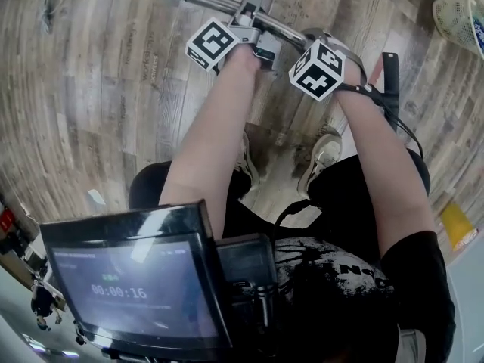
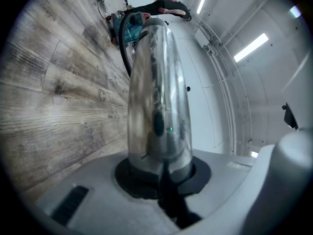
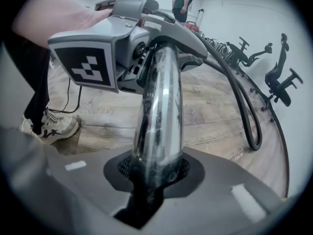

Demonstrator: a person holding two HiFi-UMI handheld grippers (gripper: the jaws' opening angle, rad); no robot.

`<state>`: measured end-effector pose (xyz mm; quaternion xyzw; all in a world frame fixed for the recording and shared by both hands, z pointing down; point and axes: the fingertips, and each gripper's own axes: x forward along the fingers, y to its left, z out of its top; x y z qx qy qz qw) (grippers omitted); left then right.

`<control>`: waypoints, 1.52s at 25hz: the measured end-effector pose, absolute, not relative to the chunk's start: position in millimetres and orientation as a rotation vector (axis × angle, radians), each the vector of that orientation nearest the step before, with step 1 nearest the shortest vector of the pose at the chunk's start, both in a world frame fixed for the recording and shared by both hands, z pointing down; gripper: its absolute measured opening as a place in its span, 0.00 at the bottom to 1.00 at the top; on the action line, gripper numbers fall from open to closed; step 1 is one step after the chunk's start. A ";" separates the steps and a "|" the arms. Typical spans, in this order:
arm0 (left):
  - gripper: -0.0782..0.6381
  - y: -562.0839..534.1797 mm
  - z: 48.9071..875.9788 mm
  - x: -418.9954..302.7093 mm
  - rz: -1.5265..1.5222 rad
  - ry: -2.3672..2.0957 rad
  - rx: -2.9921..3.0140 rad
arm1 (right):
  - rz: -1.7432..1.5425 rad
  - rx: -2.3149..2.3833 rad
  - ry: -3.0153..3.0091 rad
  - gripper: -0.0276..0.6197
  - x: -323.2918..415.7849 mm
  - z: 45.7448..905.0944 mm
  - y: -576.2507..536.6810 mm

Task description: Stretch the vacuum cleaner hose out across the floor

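Observation:
A chrome vacuum cleaner tube (image 1: 215,3) runs across the wooden floor in the head view, with a black hose (image 3: 240,98) curving away from it. My left gripper (image 1: 253,30) is shut on the tube, which fills the space between its jaws (image 2: 159,106). My right gripper (image 1: 327,51) is shut on the same tube (image 3: 159,106), a little further to the right. In the left gripper view the hose (image 2: 124,53) leads to a teal vacuum cleaner body (image 2: 128,27) far off. The left gripper's marker cube (image 3: 90,65) shows in the right gripper view.
My shoes (image 1: 321,157) stand just below the tube. A white mesh basket (image 1: 456,15) sits at the top right. Office chairs (image 3: 279,80) stand by the wall, and another person (image 3: 185,1) bends over in the distance. A thin cable (image 3: 73,106) lies by my shoe (image 3: 49,126).

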<state>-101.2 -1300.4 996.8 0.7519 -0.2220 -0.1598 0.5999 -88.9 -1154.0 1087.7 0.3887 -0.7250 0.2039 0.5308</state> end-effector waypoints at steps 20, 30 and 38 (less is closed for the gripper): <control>0.16 -1219.8 701.1 -120.3 -0.503 -0.506 1.564 | 0.518 0.840 -1.805 0.19 -116.7 797.0 -1072.8; 0.16 -1177.4 523.2 -108.3 -0.360 -0.477 1.717 | 0.586 0.920 -1.793 0.20 -113.2 611.5 -1025.3; 0.16 -1149.1 402.6 -68.8 -0.348 -0.303 1.811 | 0.563 1.035 -1.762 0.19 -83.9 505.4 -1006.7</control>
